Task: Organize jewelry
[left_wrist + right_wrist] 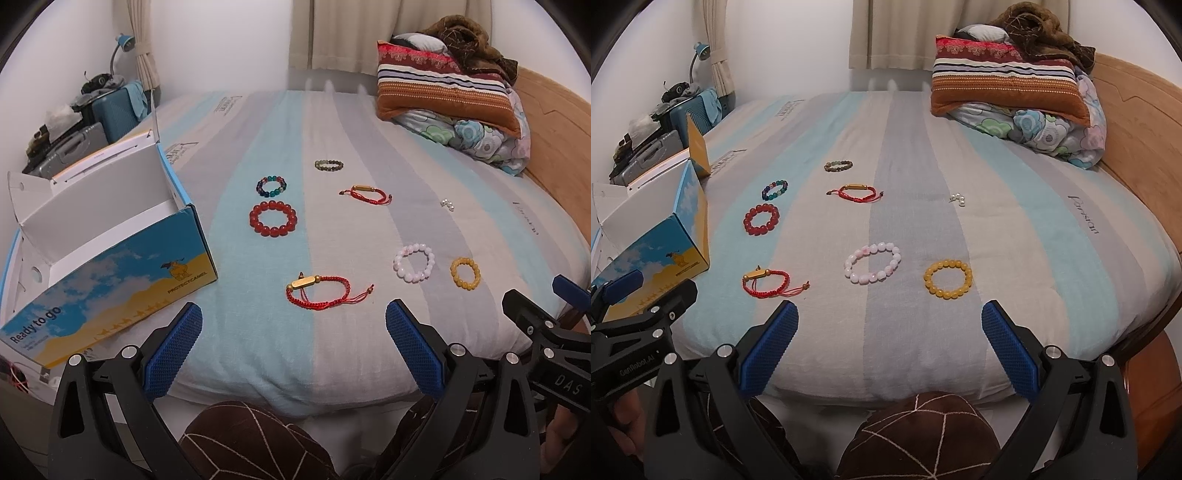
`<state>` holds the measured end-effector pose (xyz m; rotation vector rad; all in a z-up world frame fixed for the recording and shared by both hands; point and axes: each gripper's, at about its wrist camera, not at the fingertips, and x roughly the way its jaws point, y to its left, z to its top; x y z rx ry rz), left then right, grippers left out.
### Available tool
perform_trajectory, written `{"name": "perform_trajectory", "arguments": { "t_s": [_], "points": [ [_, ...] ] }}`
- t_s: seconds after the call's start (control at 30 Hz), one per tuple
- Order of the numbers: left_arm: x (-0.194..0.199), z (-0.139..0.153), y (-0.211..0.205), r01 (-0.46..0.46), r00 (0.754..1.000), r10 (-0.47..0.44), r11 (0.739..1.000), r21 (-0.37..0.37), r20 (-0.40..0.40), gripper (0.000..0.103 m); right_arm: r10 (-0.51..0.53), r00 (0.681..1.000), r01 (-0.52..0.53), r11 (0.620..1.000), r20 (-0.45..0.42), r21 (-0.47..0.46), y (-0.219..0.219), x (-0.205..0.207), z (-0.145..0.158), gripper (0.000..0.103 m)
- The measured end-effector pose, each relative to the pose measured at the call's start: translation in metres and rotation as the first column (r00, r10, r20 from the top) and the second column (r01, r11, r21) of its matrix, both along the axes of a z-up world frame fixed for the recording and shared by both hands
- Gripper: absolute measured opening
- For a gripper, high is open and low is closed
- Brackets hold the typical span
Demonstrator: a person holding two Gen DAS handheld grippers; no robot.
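The striped bed (332, 350) carries 7 bracelets; an open box (110, 258) sits at left. Both grippers' fingers spread wide, empty. Only the right view reads the mattress lettering (1084, 214).

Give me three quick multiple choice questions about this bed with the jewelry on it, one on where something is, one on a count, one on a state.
1. Where does the open box sit relative to the bracelets?
A. to their left
B. to their right
C. on the pillow

2. How many red cord bracelets with a gold bar lie on the bed?
A. one
B. two
C. four

3. How are the two grippers?
A. both open and empty
B. both shut on bracelets
C. one holds the box

Answers:
1. A, since it stands at the bed's left edge beside the red bead bracelet.
2. B, the near red cord bracelet and the far red cord bracelet.
3. A, as the left gripper and the right gripper show spread fingers with nothing between.
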<state>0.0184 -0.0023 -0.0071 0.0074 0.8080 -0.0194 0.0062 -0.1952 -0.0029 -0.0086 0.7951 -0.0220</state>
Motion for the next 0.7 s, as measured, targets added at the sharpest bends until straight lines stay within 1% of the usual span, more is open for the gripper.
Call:
{"name": "perform_trajectory", "arguments": {
  "t_s": [0.4, 0.7],
  "points": [
    [0.0017, -0.0012, -0.0022, 0.011, 1.000, -0.011, 1.000, -0.011, -0.016, 0.097, 0.003, 1.000, -0.003, 1.000, -0.002, -0.001, -0.0019, 0.0010, -0.0015, 0.095],
    [0.0014, -0.0045, -0.0056, 0.023, 0.999, -0.023, 1.000, -0.001, -0.025, 0.097, -0.003, 1.000, 0.003, 1.000, -0.009, 0.007, -0.0028, 0.0033, -0.0009, 0.095]
  ]
}}
